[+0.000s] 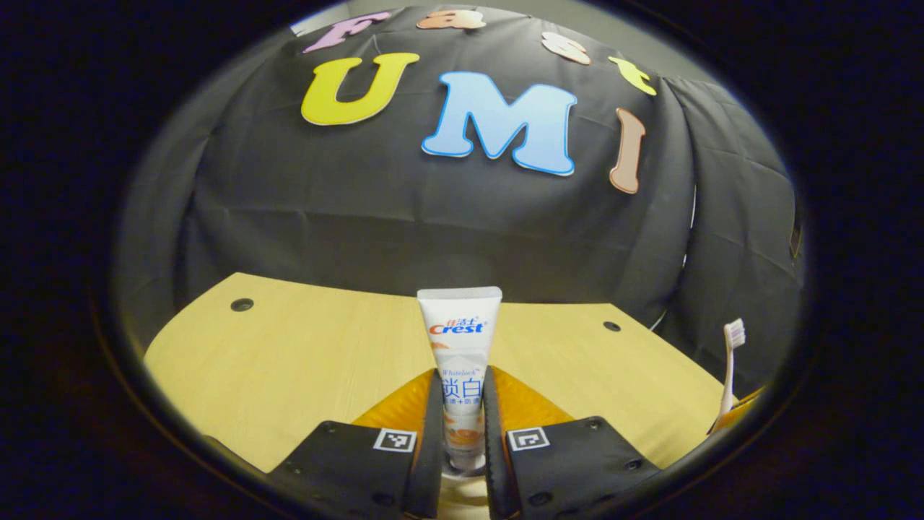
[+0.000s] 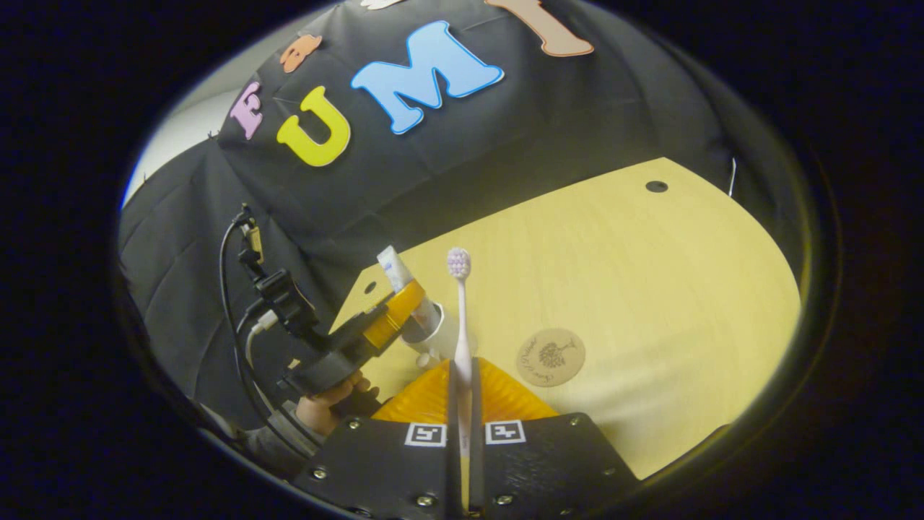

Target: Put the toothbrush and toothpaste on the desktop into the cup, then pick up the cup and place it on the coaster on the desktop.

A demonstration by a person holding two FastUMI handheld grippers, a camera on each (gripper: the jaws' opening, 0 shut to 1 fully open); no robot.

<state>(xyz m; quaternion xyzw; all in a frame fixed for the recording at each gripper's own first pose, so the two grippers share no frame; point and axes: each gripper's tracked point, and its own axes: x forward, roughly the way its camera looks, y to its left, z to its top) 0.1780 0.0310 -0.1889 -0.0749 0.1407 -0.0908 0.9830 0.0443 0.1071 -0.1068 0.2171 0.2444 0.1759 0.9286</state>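
- My left gripper [image 1: 462, 433] has both fingers pressed on the white plastic toothpaste tube [image 1: 460, 347], held upright above the pale wooden desktop [image 1: 289, 347]; the soft tube could squash, so I judge a low grip safest.
- My right gripper [image 2: 462, 426] pinches the slim pink toothbrush [image 2: 460, 318] by its stiff, light handle.
- The white cup [image 2: 433, 336] sits near the round wooden coaster [image 2: 550, 357].

The white toothpaste [image 1: 460, 361] tube stands upright, crimped end up, its lower end over the white cup [image 2: 433, 336]. The pale toothbrush [image 2: 460, 325] is upright too, bristles on top. The round wooden coaster [image 2: 550, 357] lies flat on the desktop [image 2: 650, 289], just beside the cup.
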